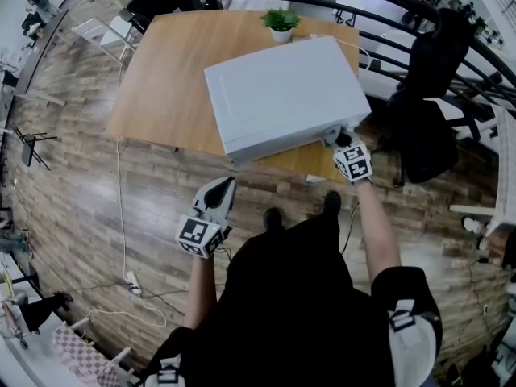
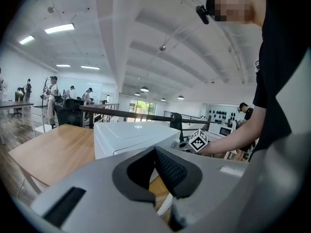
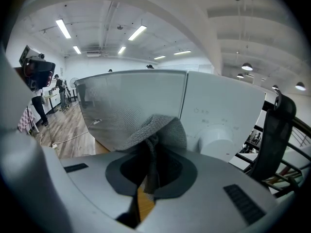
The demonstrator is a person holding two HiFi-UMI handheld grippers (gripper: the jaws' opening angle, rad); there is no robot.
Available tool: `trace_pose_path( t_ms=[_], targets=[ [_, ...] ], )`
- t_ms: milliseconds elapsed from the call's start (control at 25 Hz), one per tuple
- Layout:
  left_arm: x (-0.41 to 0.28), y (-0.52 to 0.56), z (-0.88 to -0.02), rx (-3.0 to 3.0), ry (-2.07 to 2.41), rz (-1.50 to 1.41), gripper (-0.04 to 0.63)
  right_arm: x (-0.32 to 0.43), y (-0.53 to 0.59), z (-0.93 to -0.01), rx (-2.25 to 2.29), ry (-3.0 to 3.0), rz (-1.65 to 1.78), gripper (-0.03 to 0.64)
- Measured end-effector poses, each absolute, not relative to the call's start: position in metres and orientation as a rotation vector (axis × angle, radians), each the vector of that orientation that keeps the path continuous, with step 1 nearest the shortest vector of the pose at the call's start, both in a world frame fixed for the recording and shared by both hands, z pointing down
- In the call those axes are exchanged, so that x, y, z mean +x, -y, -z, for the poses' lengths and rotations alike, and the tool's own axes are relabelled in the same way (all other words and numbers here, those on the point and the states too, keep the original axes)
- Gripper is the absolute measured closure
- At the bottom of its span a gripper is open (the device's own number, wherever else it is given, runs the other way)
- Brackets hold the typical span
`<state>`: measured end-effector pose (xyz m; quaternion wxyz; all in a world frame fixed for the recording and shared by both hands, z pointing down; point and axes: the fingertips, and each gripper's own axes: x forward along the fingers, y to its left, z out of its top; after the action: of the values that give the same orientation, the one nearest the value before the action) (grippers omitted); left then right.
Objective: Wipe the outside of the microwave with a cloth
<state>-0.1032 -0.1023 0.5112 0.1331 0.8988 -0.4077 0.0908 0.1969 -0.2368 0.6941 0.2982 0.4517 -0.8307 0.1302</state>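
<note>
A white microwave [image 1: 282,95] stands on the wooden table [image 1: 161,87], its front toward me. My right gripper [image 1: 340,141] is at the lower right corner of that front, shut on a grey cloth [image 1: 330,134]. In the right gripper view the cloth [image 3: 158,130] bunches out of the gripper [image 3: 153,152] and presses against the microwave [image 3: 218,106], between the glass door [image 3: 126,106] and the knob [image 3: 217,142]. My left gripper [image 1: 218,196] hangs low over the floor, short of the table edge, shut and holding nothing. The left gripper [image 2: 155,152] faces the microwave [image 2: 131,135].
A small potted plant [image 1: 280,22] sits at the table's far edge behind the microwave. A black chair [image 1: 427,127] stands to the right, beside a dark railing [image 1: 451,22]. A white cable and power strip [image 1: 131,280] lie on the wooden floor at the left.
</note>
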Motion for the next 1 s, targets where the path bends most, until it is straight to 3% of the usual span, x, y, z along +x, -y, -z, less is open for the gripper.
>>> trace_pose_path(
  t_ms=[1000],
  targets=[
    [-0.136, 0.098, -0.512, 2.619, 1.16, -0.256, 0.595, 0.131, 0.224, -0.696, 1.146, 2.234, -0.334, 0.6]
  ],
)
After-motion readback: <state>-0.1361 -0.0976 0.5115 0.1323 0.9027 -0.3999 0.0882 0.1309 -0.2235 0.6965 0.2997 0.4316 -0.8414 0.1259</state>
